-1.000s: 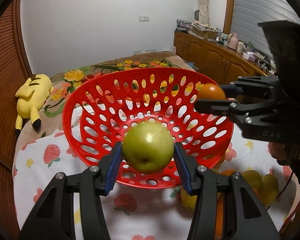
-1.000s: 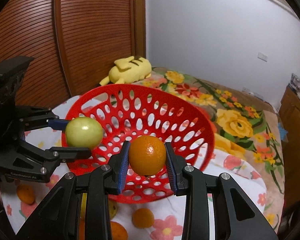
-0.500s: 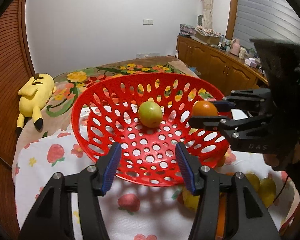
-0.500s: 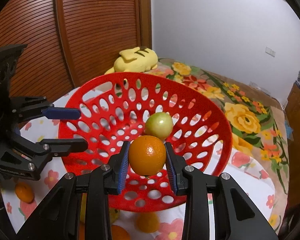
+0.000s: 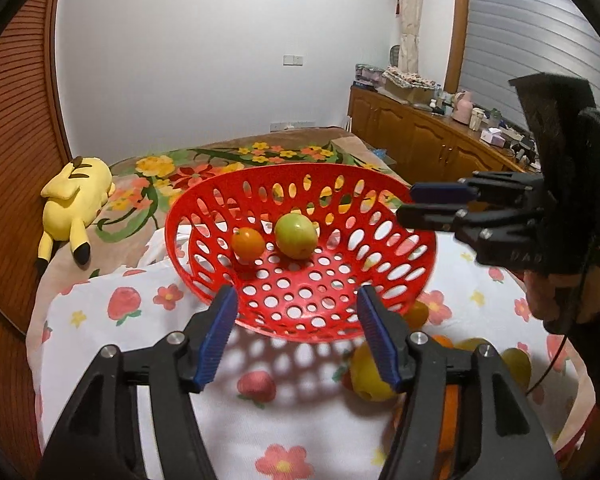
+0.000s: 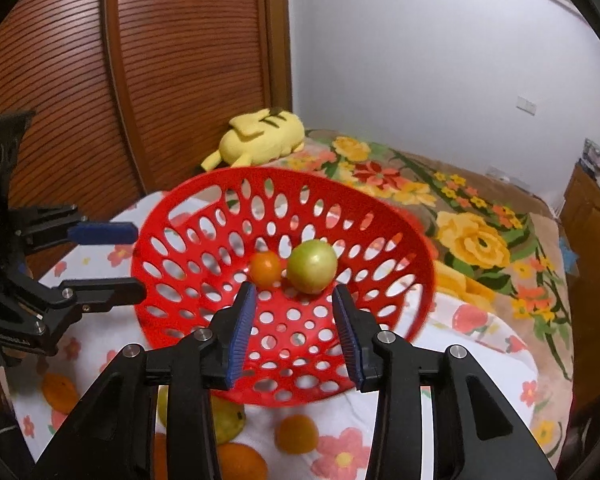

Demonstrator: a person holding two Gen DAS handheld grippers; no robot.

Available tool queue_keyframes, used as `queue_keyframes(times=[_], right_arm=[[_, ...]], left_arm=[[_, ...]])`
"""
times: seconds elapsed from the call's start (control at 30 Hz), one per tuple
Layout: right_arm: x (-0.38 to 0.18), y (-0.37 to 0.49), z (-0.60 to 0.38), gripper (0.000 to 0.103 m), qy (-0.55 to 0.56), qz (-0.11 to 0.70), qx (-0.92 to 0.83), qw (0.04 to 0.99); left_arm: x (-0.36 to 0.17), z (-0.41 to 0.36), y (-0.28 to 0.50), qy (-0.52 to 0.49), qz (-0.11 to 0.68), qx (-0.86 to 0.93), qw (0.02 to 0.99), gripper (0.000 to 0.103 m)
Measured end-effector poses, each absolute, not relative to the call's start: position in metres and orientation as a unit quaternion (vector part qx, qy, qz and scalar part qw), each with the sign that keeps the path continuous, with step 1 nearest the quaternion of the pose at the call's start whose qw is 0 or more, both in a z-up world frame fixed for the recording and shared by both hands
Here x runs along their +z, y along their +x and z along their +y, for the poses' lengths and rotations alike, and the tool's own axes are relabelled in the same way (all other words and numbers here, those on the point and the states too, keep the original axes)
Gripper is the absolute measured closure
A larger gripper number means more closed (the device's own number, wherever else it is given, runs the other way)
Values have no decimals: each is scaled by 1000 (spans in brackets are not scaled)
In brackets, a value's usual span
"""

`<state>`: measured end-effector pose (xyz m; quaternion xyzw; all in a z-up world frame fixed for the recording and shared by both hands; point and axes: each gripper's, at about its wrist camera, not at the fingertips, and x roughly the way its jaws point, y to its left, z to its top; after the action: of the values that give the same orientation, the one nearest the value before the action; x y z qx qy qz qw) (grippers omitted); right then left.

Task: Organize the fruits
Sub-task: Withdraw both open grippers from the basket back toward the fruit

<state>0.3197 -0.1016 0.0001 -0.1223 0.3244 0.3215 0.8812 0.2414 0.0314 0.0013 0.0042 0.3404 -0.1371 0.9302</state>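
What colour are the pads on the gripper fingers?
Blue, ribbed pads on black fingers; the left wrist view shows them best.

A yellow plush toy (image 5: 74, 196) lies on the floral bedspread (image 6: 472, 216), beside what looks like wooden cabinets (image 5: 416, 140).

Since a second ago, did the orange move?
Yes. The orange left the right gripper, which is now open, and dropped into the red basket, resting beside the green apple.
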Motion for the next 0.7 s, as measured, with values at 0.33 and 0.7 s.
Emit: queue_keyframes(times=[0.33,0.7], right_arm=[[36,260,-122,54,-104,286,287,908],[58,184,-135,42,-88,246,266,928]], left_arm=[[4,41,190,3,329,-134,935,35],[-4,51,139,9,332,-123,935,34]])
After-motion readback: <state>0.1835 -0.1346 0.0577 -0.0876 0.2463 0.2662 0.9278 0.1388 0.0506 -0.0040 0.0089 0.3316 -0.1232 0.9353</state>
